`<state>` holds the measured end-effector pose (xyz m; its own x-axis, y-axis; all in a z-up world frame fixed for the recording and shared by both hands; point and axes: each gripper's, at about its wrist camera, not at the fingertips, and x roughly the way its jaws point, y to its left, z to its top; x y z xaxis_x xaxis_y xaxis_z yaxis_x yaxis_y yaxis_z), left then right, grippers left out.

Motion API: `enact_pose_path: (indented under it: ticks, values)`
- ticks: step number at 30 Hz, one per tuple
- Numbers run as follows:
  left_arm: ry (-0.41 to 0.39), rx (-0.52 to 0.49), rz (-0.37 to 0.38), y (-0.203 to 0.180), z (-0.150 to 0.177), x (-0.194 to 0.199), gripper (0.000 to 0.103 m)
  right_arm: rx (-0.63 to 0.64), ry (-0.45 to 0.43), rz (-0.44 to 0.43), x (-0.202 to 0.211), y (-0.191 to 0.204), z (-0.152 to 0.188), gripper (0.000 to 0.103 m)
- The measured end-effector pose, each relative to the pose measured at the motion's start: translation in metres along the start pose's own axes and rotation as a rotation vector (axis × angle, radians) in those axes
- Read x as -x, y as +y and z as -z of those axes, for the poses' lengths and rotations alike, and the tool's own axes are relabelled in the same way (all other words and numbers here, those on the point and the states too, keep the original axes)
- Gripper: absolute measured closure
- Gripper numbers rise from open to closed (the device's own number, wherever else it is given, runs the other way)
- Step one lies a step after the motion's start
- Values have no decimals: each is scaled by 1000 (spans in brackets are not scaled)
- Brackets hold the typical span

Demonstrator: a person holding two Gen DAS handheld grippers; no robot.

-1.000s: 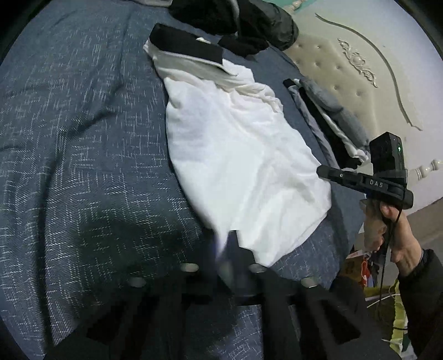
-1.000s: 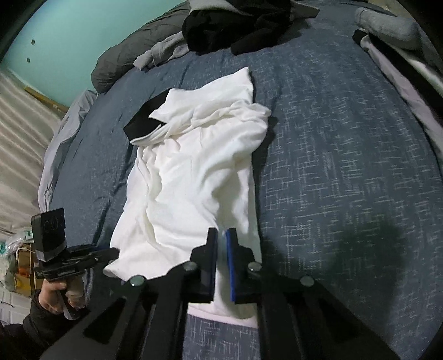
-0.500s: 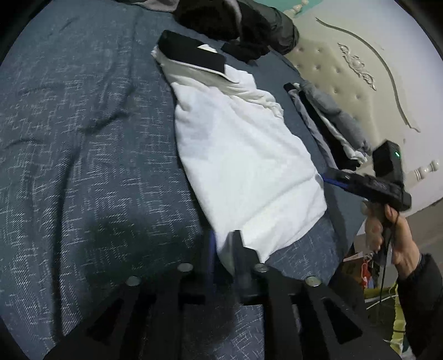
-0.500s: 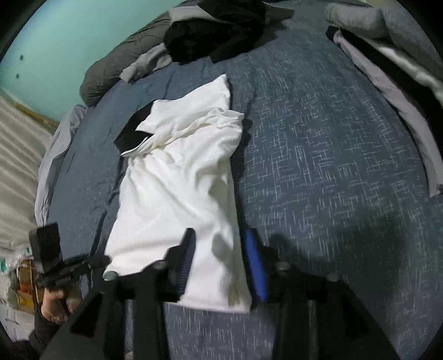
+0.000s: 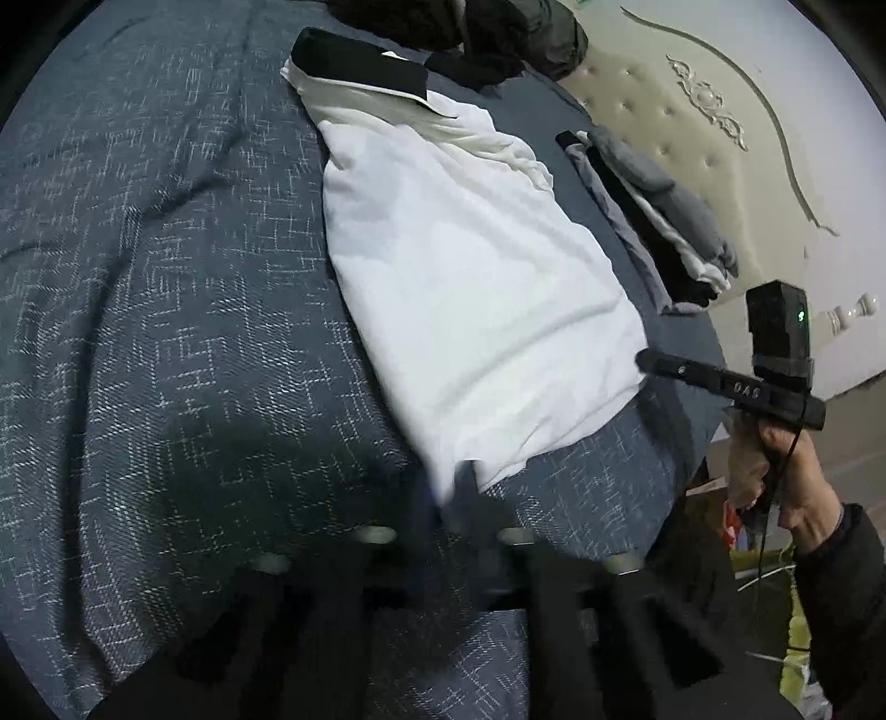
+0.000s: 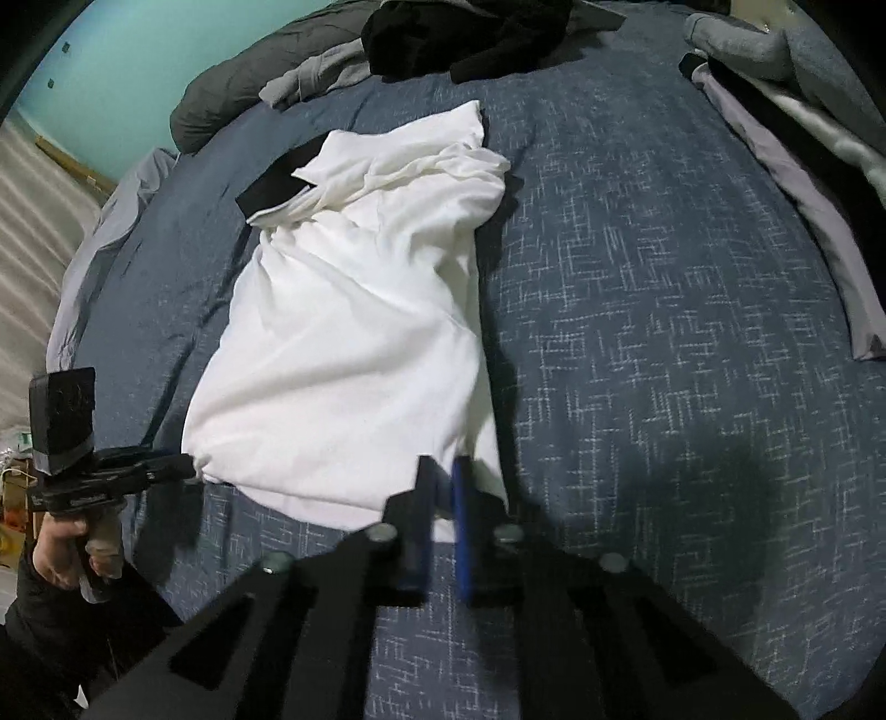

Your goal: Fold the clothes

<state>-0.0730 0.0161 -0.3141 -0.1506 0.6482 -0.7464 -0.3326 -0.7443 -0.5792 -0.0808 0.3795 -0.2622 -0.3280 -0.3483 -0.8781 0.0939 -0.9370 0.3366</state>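
A pile of dark clothes (image 6: pixel 470 33) lies at the top of the right wrist view, with a grey quilt (image 6: pixel 232 88) beside it at the upper left. A stack of folded grey and black garments (image 5: pixel 659 216) sits at the upper right of the left wrist view, just below the cream padded headboard (image 5: pixel 681 127). Nothing lies between my grippers and the white shirt (image 5: pixel 470 288). The shirt is spread lengthwise in the middle of the blue bedspread (image 5: pixel 138 332), its black collar (image 5: pixel 360 61) at the far end, near the top of the frame.

My left gripper (image 5: pixel 457 487) is at the lower centre of its view and points steeply down. Its jaws have just been closing and now pinch the near hem corner of the shirt. My right gripper (image 6: pixel 443 482) also points down; its jaws have just been closing too, and they grip the other hem corner. My right hand (image 5: pixel 786 471) holds its handle at the right edge, my left hand (image 6: pixel 61 548) at the lower left.
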Motion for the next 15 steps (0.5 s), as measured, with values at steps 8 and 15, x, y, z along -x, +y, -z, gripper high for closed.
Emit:
enact_pose_path:
  ticks: [8,15]
  values:
    - [-21,-14,17,2,2,17,99,43,19,36,17,-4,1,101]
    - [24,3,-4,5,4,-2,98,5,75,55,-19,-13,8,100]
